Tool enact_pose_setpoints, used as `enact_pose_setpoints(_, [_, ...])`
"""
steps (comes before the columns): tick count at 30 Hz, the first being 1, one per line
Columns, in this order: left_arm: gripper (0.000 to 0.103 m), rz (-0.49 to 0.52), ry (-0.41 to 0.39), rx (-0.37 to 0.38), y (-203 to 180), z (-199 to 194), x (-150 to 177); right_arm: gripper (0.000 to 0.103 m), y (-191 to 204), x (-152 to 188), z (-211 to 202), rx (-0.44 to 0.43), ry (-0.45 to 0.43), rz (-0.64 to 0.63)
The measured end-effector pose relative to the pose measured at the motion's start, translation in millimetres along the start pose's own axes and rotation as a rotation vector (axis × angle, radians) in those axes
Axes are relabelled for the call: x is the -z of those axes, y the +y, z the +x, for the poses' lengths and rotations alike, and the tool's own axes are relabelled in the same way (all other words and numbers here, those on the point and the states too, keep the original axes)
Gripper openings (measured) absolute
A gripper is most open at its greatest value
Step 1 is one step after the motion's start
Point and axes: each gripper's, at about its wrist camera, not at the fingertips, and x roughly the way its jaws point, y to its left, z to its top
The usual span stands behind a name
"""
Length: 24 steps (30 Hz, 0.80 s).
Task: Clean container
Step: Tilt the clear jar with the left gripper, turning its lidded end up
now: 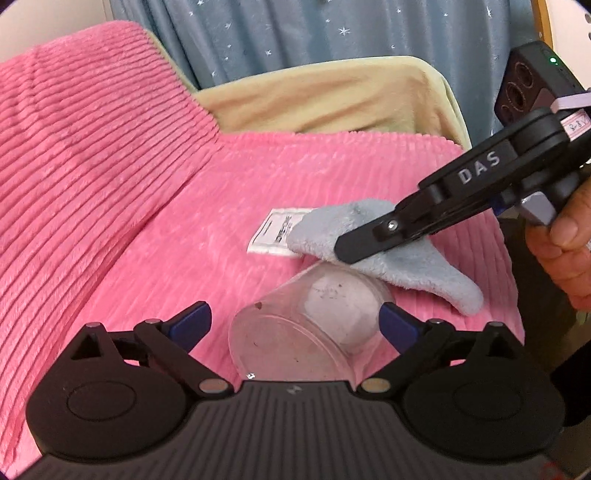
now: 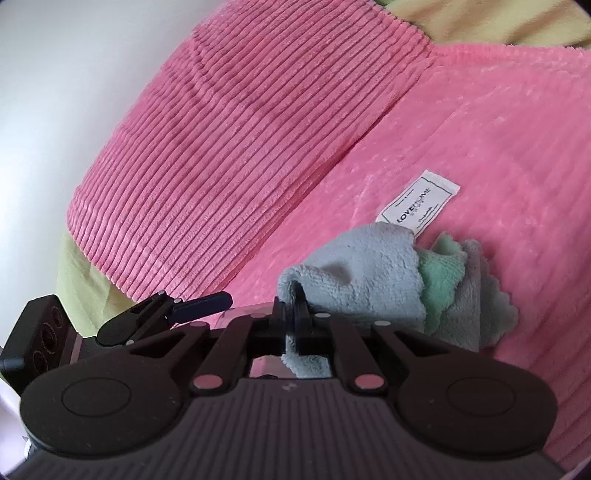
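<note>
Clear plastic cup-shaped container (image 1: 306, 328) lies on its side on the pink ribbed plush blanket (image 1: 110, 184), mouth toward your left tool (image 1: 295, 325). Dark specks show on its wall. Your left tool stands released, blue-tipped fingers (image 1: 192, 321) spread either side of the container; the right one looks to touch it, the left one is apart. Your right tool (image 2: 293, 295) is clenched on a light blue microfibre cloth (image 2: 362, 280), cloth resting against the container's base. A white sewn label (image 2: 419, 201) lies just beyond the cloth. Starred blue curtain (image 1: 332, 33) behind.
</note>
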Motion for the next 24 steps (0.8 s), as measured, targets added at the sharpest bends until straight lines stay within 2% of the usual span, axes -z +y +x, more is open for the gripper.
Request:
enact_pose_setpoints(5, [0.098,0.119,0.072,0.000,-7.2,-1.6,-5.0,0.004,-4.9,2.7,0.9,-0.026,-0.015,0.060])
enact_pose_setpoints(10, [0.098,0.221,0.106,0.009,-12.2,-9.6,-22.2,0.004,-16.9,0.8,-8.7,-0.073,-0.043,0.150])
enact_pose_setpoints(13, [0.098,0.260,0.158,0.038,-16.2,-5.9,-27.0,0.004,-18.1,-2.9,-12.3,-0.058,-0.057,0.143])
enact_pose_setpoints(17, [0.098,0.305,0.269,0.079,-19.7,14.1,-24.3,0.004,-20.4,-4.7,-16.4,-0.045,-0.066,0.143])
enact_pose_setpoints(21, [0.098,0.312,0.329,0.104,-21.3,31.5,-27.0,0.004,-21.9,-6.6,-19.0,-0.017,-0.078,0.134])
enact_pose_setpoints(24, [0.098,0.353,0.373,0.130,-27.1,41.8,-34.7,0.004,-24.4,-8.4,-20.6,-0.010,-0.085,0.139])
